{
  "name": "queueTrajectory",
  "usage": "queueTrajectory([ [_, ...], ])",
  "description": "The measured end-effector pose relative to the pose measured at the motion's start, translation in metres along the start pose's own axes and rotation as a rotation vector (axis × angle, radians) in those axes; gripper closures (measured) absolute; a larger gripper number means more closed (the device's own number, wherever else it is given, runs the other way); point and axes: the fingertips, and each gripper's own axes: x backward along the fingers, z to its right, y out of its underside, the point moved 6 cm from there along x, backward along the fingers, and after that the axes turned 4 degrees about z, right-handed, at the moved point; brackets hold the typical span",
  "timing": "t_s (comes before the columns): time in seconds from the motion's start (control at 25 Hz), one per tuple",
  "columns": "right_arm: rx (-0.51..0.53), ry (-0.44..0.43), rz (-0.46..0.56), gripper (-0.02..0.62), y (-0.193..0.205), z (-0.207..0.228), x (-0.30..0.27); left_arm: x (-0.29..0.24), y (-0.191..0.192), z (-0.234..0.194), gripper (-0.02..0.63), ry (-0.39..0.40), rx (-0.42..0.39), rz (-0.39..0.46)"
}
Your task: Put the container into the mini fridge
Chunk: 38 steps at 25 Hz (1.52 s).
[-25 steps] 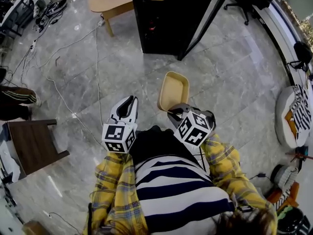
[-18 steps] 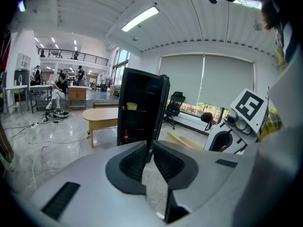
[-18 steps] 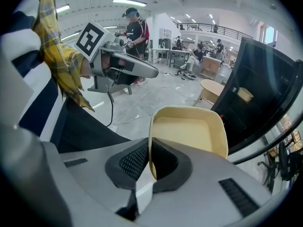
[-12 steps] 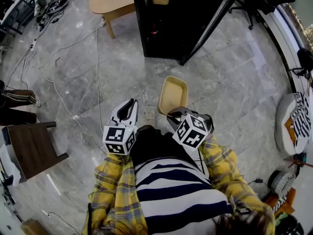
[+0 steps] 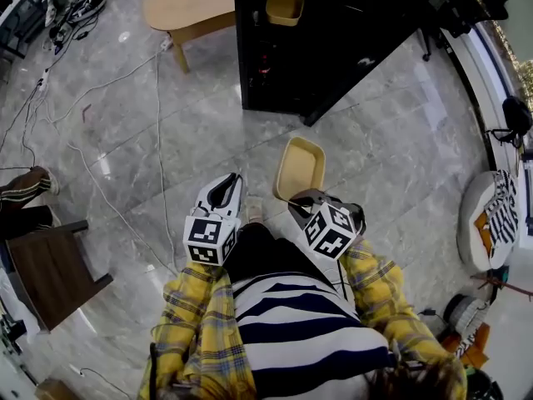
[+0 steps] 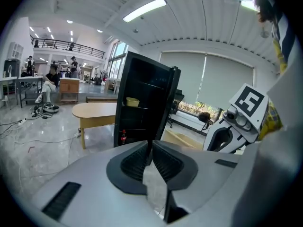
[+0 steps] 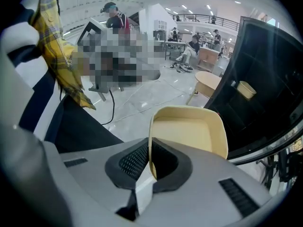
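A cream rectangular container [image 5: 300, 167] [image 7: 189, 131] is carried above the floor, its near rim clamped in my right gripper [image 5: 301, 200] [image 7: 150, 159]. The jaws are shut on that rim. My left gripper [image 5: 225, 192] [image 6: 150, 157] is held level beside it on the left, jaws together with nothing between them. The black mini fridge [image 5: 316, 32] [image 6: 142, 103] [image 7: 265, 93] stands ahead with its door open. On an upper shelf inside it sits a second small yellow container [image 5: 285, 7] [image 6: 132, 101] [image 7: 246, 89].
A light wooden table [image 5: 187, 2] [image 6: 94, 111] stands left of the fridge. Cables [image 5: 100, 157] trail over the marble floor. A dark wooden stool [image 5: 46, 265] is at the left. A round striped cushion [image 5: 491, 215] lies at the right. People sit in the background [image 6: 49, 82].
The person has stepped forward: the fridge and table now lie closer and lower in the head view. Both grippers keep their pose, and the container stays in the right one.
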Motion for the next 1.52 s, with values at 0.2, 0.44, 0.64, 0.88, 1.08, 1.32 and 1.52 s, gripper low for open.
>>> queueTrajectory([
  [0.2, -0.014, 0.008, -0.025, 0.565, -0.015, 0.024, -0.017, -0.029, -0.002, -0.023, 0.568, 0.052, 0.008, -0.03],
  [0.44, -0.03, 0.025, -0.066, 0.565, -0.018, 0.053, -0.03, -0.057, -0.004, -0.037, 0.572, 0.09, 0.026, -0.041],
  [0.64, -0.038, 0.03, -0.094, 0.565, -0.018, 0.078, -0.045, -0.076, 0.003, -0.045, 0.577, 0.116, 0.056, -0.063],
  [0.88, -0.039, 0.02, -0.093, 0.565, -0.009, 0.109, -0.071, -0.102, 0.019, -0.058, 0.584, 0.098, 0.073, -0.088],
  [1.08, -0.023, 0.005, -0.091, 0.564, 0.003, 0.149, -0.096, -0.131, 0.038, -0.059, 0.588, 0.057, 0.048, -0.112],
  [1.32, 0.051, -0.005, -0.123, 0.565, 0.022, 0.191, -0.129, -0.168, 0.059, -0.058, 0.588, 0.002, 0.097, -0.106],
  [1.52, 0.098, -0.04, -0.15, 0.565, 0.044, 0.219, -0.153, -0.198, 0.078, -0.056, 0.588, -0.058, 0.134, -0.087],
])
